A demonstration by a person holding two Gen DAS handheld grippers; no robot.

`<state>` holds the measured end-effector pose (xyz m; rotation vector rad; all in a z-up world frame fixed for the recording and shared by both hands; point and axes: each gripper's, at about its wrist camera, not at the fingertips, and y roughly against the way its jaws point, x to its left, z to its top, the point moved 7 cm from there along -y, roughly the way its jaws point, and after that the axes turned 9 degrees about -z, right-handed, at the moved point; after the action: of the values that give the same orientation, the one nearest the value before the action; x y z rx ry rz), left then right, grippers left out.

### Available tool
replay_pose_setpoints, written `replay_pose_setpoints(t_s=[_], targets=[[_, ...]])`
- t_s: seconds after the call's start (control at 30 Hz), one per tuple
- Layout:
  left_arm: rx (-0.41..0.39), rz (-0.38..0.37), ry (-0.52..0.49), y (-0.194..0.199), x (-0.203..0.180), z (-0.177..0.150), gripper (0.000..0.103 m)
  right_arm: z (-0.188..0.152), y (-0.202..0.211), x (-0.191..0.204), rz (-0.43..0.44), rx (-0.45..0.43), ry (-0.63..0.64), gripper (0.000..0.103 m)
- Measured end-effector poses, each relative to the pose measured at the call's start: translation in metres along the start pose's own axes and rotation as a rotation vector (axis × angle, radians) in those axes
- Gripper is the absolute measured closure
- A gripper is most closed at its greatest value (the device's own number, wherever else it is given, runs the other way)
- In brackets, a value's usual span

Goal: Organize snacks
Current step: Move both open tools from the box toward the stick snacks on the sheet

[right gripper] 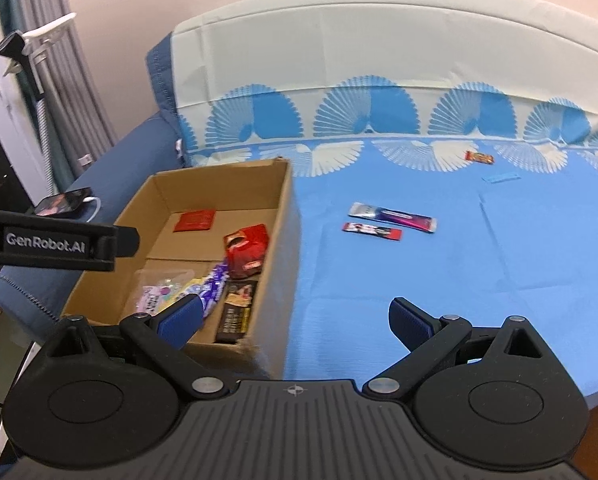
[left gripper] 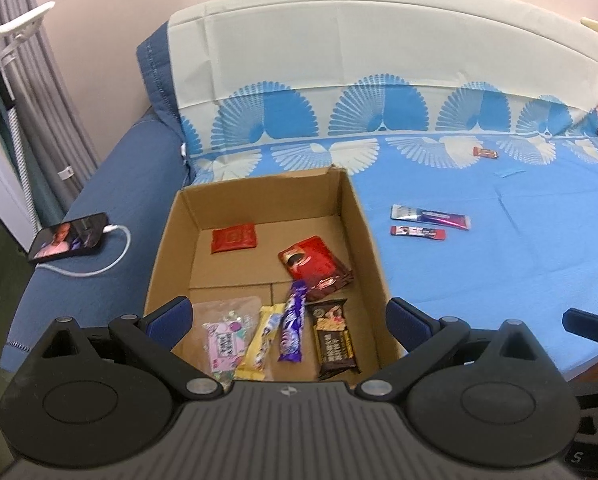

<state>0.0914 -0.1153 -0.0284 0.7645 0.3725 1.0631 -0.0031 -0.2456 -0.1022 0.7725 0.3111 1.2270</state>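
Open cardboard box on the bed, holding seven snacks – purple bar lengthwise toward the headboard. Well right of it, silver-purple bar and red-black bar side by side, long axes crosswise; small red candy farther back. Left gripper above the box, fingers wide, empty. Right gripper fingers wide, empty – phone screen clear only from the left wrist.

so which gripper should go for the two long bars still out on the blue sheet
Right, probably. The right gripper is open over bare sheet, with the purple bar and red bar straight ahead. The left gripper hangs open over the cardboard box, whose wall stands between it and them.
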Motion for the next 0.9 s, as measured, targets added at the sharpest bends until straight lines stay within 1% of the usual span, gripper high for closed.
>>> replay_pose_setpoints(t_s=[0.23,0.47,0.63,0.73,0.83,0.9], targets=[[0.011,-0.034,-0.039,-0.022,-0.031,0.025,0.0,0.004,-0.012,-0.04,-0.061,0.0,-0.058,0.003],[0.02,-0.095,-0.054,-0.054,-0.073,0.06,0.0,0.009,-0.032,-0.099,-0.16,0.002,-0.123,0.003],[0.022,-0.111,-0.078,-0.078,-0.095,0.083,0.0,0.017,-0.057,-0.142,-0.233,-0.004,-0.145,0.003],[0.022,-0.095,-0.086,-0.09,-0.094,0.095,0.0,0.022,-0.084,-0.162,-0.248,0.002,-0.138,0.003],[0.025,-0.053,-0.08,-0.104,-0.081,0.107,0.0,0.031,-0.122,-0.178,-0.254,-0.003,-0.089,0.003],[0.032,-0.015,-0.068,-0.113,-0.064,0.113,0.0,0.038,-0.153,-0.188,-0.264,0.003,-0.056,0.003]])
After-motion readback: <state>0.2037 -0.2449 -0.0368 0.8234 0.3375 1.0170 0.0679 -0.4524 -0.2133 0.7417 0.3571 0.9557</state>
